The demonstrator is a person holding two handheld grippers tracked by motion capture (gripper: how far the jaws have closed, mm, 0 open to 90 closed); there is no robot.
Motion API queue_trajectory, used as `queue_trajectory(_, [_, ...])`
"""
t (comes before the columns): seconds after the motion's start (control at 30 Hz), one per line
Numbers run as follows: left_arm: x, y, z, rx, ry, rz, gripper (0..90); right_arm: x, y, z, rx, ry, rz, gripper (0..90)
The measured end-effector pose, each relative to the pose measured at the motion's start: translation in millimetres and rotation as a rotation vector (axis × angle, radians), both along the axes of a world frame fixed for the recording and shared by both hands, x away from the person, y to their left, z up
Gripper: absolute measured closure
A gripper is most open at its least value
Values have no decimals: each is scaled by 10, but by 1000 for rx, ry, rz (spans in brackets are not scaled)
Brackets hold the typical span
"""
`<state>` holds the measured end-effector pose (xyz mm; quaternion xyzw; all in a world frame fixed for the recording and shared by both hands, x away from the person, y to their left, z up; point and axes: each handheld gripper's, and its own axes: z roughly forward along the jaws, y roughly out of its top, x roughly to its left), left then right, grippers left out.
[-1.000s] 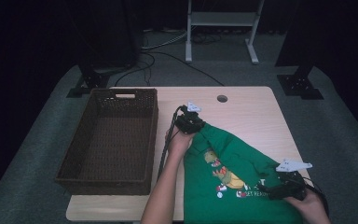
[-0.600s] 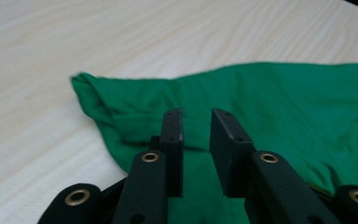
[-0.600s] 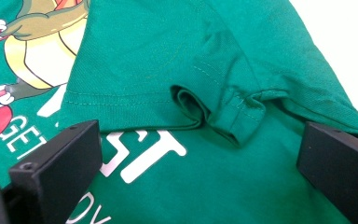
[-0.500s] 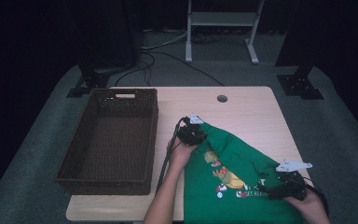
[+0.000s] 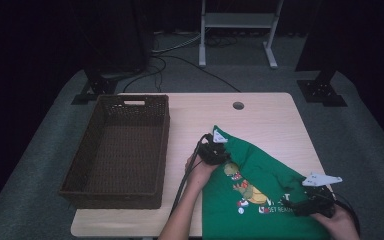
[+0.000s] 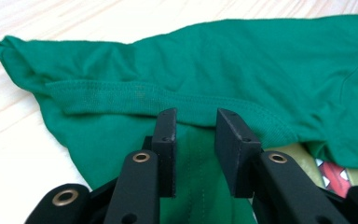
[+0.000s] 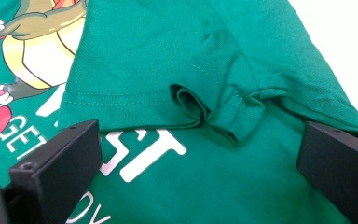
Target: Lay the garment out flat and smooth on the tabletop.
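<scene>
A pale wooden surface (image 5: 265,112) stands on grey carpet in a dark room, with a round cable hole (image 5: 238,105) near its far edge. Beyond it, black stand feet (image 5: 322,92), loose cables (image 5: 180,57) and the legs of a light metal frame (image 5: 235,30) show on the floor. A dark woven basket (image 5: 117,150) takes up the left side of the surface, reaching almost from the far edge to the near edge.

A green T-shirt (image 5: 260,195) with a cartoon print (a dinosaur, by the look of it) lies over the near right part of the surface, one point reaching toward the middle and its bulk running to the near right corner.

The left hand-held gripper (image 6: 193,140) sits at that inner point; its jaws have just been opening and now stand a little apart over the stitched hem, pinching nothing. The right hand-held gripper (image 7: 200,158), near the right corner, has its jaws spread wide over a folded sleeve, clear of the cloth.
</scene>
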<state>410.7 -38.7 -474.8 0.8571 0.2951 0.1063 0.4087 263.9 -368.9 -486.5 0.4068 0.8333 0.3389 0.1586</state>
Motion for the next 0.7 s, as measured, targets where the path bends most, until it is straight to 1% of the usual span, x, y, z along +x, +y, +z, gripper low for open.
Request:
queue_trajectory(0.07, [-6, -55, -13, -5, -1, -3, 683, -11, -46, -1, 0, -1, -1, 0])
queue_trajectory(0.1, [-8, -87, -18, -14, 1, -8, 677, -12, -62, -1, 1, 0, -2, 0])
queue_trajectory(0.13, [-15, -130, -17, -17, -1, -14, 660, -10, -82, -1, 2, 0, 0, 0])
queue_trajectory(0.27, [-21, -182, -21, -9, -5, -19, 652, -9, -103, -1, 1, -1, 2, 0])
queue_trajectory(0.3, [-21, -200, -37, 4, -12, -19, 653, -9, -109, -4, 3, -3, 3, 0])
queue_trajectory(0.33, [-19, -197, -38, -1, -10, -17, 654, -9, -109, -4, 2, -3, 3, 0])
queue_trajectory(0.4, [-17, -179, -40, 2, -16, -12, 679, -10, -109, -4, 3, -4, 3, 0])
queue_trajectory(0.5, [0, -140, -51, -8, -16, -3, 776, -10, -109, -5, 3, -4, 3, 0])
queue_trajectory(0.57, [15, -128, -50, -7, -14, -4, 831, -10, -109, -5, 3, -5, 3, 0])
queue_trajectory(0.7, [46, -108, -25, -5, -7, -3, 870, -10, -108, -5, 3, -4, 2, 0])
